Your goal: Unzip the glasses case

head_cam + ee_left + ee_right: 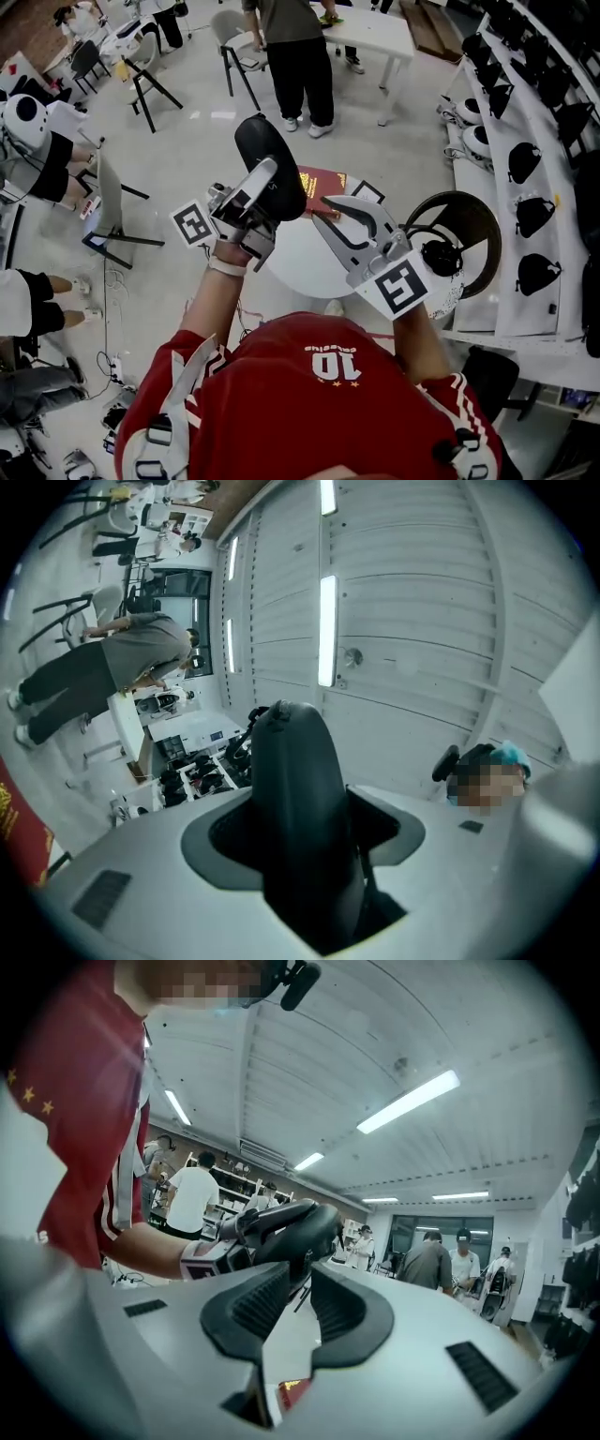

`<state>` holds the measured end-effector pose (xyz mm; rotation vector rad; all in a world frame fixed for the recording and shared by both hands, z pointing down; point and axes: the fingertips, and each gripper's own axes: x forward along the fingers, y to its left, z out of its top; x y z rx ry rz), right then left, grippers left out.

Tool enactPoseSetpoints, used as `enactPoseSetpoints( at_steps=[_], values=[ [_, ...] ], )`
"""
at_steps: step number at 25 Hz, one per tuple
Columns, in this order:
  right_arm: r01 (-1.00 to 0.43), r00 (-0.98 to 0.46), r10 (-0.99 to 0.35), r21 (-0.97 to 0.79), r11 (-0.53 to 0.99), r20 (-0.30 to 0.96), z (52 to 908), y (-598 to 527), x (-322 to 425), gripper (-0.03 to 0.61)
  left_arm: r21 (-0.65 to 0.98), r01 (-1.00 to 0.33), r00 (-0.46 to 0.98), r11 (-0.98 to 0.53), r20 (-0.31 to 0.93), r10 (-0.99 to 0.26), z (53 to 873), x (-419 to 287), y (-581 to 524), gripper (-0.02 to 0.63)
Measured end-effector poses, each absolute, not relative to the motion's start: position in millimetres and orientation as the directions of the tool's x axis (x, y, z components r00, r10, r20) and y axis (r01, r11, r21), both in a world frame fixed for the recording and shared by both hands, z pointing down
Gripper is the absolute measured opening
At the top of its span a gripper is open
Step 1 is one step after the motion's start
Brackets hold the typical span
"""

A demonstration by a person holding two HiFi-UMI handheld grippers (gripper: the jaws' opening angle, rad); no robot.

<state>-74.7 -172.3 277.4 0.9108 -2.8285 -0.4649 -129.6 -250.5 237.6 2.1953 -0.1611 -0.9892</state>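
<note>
The black glasses case (270, 157) is lifted off the table, clamped upright in my left gripper (272, 184), which is shut on its lower half. In the left gripper view the glasses case (298, 789) fills the gap between the jaws and its rounded end rises past them. My right gripper (323, 214) is just to the right of the case and points at it, jaws a little apart. In the right gripper view the glasses case (302, 1230) lies just past the fingertips of the right gripper (298, 1283). A thin dark tab hangs from it toward the gap, and nothing is pinched.
Below the grippers are a round white table (300, 267) and a red book (323, 180) at its far edge. A brown round seat (473, 217) with black headphones (439, 255) is at the right, beside shelves of black items (527, 161). A person (295, 56) stands beyond, with chairs (141, 80) to the left.
</note>
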Motion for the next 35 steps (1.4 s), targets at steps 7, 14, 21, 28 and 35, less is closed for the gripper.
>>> enactPoseSetpoints(
  at_steps=[7, 14, 21, 28, 35],
  values=[
    [-0.548, -0.797, -0.603, 0.384, 0.743, 0.030, 275, -161, -87, 0.069, 0.530, 0.174, 0.749, -0.830, -0.619, -0.238, 201, -130, -220, 0.273],
    [-0.567, -0.798, -0.601, 0.394, 0.724, -0.044, 260, -151, -78, 0.069, 0.315, 0.084, 0.863, -0.945, -0.498, -0.089, 166, -102, -183, 0.273],
    [-0.611, -0.771, -0.626, 0.420, 0.671, -0.123, 247, -145, -61, 0.069, 0.253, 0.057, 0.898, -0.966, -0.435, -0.062, 157, -82, -171, 0.273],
    [-0.630, -0.757, -0.632, 0.448, 0.635, -0.168, 231, -139, -56, 0.052, 0.313, 0.061, 0.901, -0.948, -0.426, -0.082, 161, -81, -174, 0.270],
    [-0.617, -0.761, -0.632, 0.466, 0.634, -0.147, 239, -136, -54, 0.018, 0.391, 0.069, 0.898, -0.918, -0.425, -0.113, 175, -81, -181, 0.258]
  ],
)
